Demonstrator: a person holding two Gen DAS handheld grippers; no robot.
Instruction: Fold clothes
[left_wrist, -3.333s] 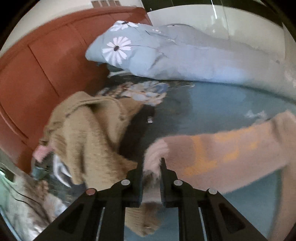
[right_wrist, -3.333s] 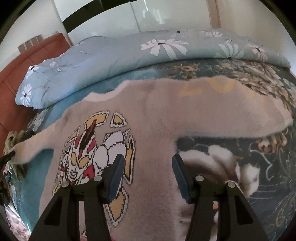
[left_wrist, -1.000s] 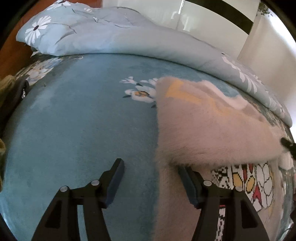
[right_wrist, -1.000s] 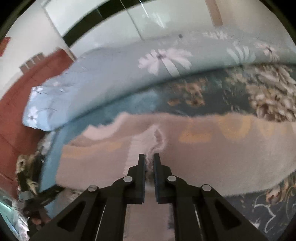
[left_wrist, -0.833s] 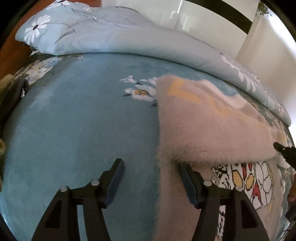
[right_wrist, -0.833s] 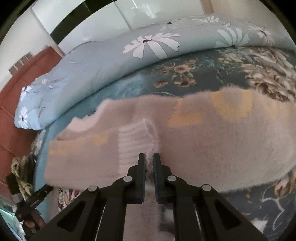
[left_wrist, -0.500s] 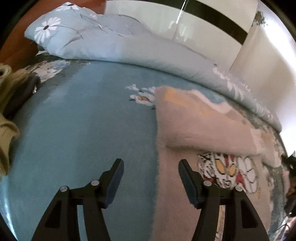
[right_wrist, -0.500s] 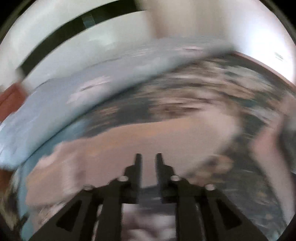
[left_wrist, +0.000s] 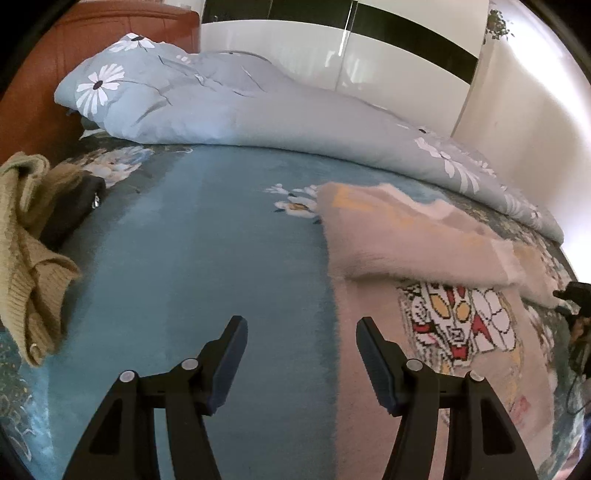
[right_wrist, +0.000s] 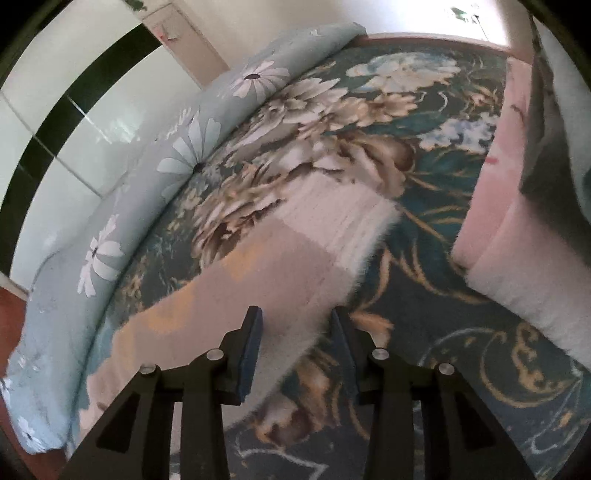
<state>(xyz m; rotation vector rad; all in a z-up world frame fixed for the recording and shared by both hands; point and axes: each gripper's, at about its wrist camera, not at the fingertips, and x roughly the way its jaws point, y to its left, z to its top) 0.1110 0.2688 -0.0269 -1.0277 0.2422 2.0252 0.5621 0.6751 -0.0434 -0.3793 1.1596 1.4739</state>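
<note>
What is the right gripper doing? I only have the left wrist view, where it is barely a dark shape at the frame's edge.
Observer: The right gripper is open, its fingers on either side of the fuzzy pink sleeve, not pinching it.
Operator: Where does that sleeve end?
Observer: Its white ribbed cuff lies flat on the dark floral bedspread, ahead of the fingers.
Operator: Anything else close by?
Observer: A folded pink garment lies to the right, apart from the sleeve.
</note>
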